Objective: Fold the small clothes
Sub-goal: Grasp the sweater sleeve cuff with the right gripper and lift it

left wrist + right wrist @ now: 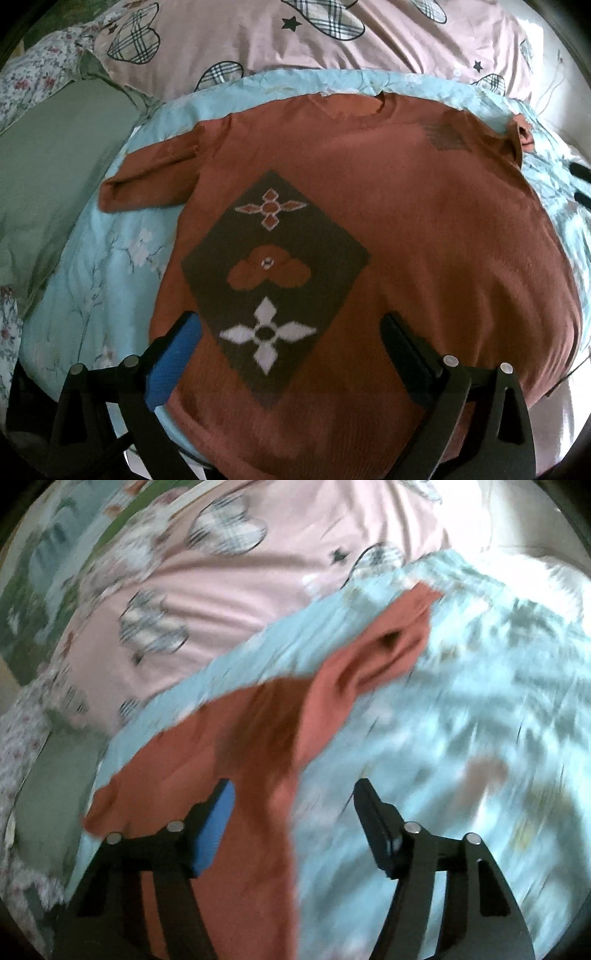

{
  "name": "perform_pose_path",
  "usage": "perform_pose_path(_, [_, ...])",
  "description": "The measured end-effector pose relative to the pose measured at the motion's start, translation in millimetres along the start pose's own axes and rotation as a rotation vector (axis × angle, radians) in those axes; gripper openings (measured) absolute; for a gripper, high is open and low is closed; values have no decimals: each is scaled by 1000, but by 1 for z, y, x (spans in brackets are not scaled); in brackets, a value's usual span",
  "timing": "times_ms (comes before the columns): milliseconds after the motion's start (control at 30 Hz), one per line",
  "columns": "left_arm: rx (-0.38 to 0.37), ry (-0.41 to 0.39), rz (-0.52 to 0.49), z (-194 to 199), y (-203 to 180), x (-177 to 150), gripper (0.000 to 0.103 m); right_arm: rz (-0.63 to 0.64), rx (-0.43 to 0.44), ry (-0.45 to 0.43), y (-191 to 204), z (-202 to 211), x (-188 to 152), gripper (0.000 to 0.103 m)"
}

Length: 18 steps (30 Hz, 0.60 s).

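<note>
My rust-orange knit top [406,229] lies flat on the light blue floral quilt [110,266], neckline toward the quilt's far edge, dark diamond with flower motifs on front. Left gripper [291,332] spread above its hem; right gripper [295,794] spread too, pinching nothing.

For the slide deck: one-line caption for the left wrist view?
Open left gripper above rust-orange sweater spread flat on light-blue floral quilt.

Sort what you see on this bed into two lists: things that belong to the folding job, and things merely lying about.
Belongs to the job:
rust-orange sweater
left hand-held gripper
right hand-held gripper

Just lying about:
light blue floral quilt
pink sheet with plaid hearts
green pillow
</note>
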<state>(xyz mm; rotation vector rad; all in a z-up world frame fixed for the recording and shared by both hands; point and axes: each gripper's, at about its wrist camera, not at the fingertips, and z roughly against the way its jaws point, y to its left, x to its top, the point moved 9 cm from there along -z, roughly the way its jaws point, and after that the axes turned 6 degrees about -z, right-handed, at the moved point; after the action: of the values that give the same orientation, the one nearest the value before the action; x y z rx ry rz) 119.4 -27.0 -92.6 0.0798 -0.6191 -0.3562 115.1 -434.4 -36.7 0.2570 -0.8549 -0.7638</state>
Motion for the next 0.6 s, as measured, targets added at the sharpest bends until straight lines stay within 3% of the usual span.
perform_pose_path(267, [36, 37, -22, -24, 2, 19, 100, -88, -155, -44, -70, -75, 120, 43])
perform_pose_path(467, [36, 93, -13, -52, -4, 33, 100, -191, -171, -48, -110, -132, 174, 35])
perform_pose_path(600, [42, 128, -29, -72, -10, 42, 100, -232, -190, -44, -128, -157, 195, 35])
